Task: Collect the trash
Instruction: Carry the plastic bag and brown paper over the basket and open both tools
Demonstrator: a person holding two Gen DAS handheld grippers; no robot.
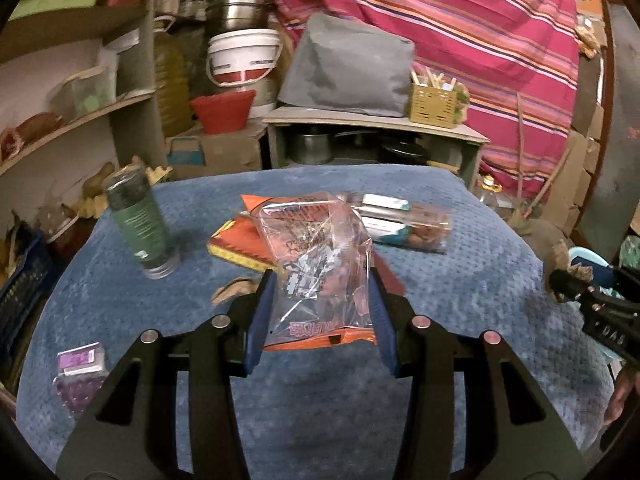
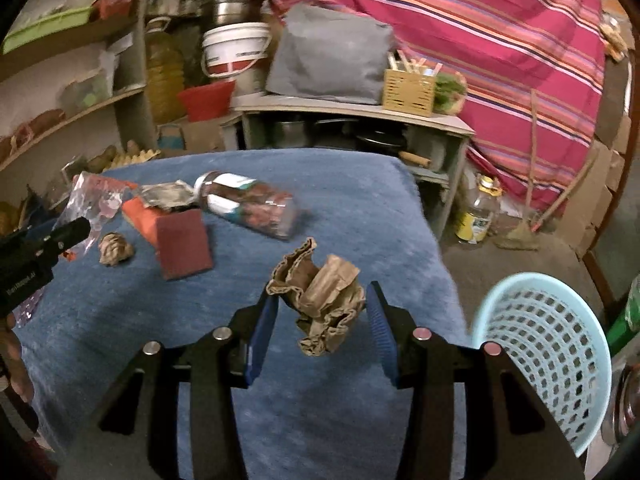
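Observation:
My left gripper (image 1: 322, 280) is shut on a clear plastic wrapper (image 1: 320, 256) with printed lettering, held above the blue-covered table (image 1: 460, 300). My right gripper (image 2: 320, 300) is shut on a crumpled brown paper wad (image 2: 320, 300), lifted above the table near its right edge. A light blue mesh basket (image 2: 548, 360) stands on the floor to the right of the table. A smaller crumpled paper ball (image 2: 115, 249) lies on the table at the left. The left gripper with its wrapper also shows in the right wrist view (image 2: 80, 226).
On the table lie an orange book (image 1: 244, 240), a maroon pad (image 2: 184, 242), a clear jar on its side (image 2: 250, 204), an upright green can (image 1: 140, 224) and a purple packet (image 1: 80, 376). Shelves and a low cupboard (image 1: 372, 136) stand behind.

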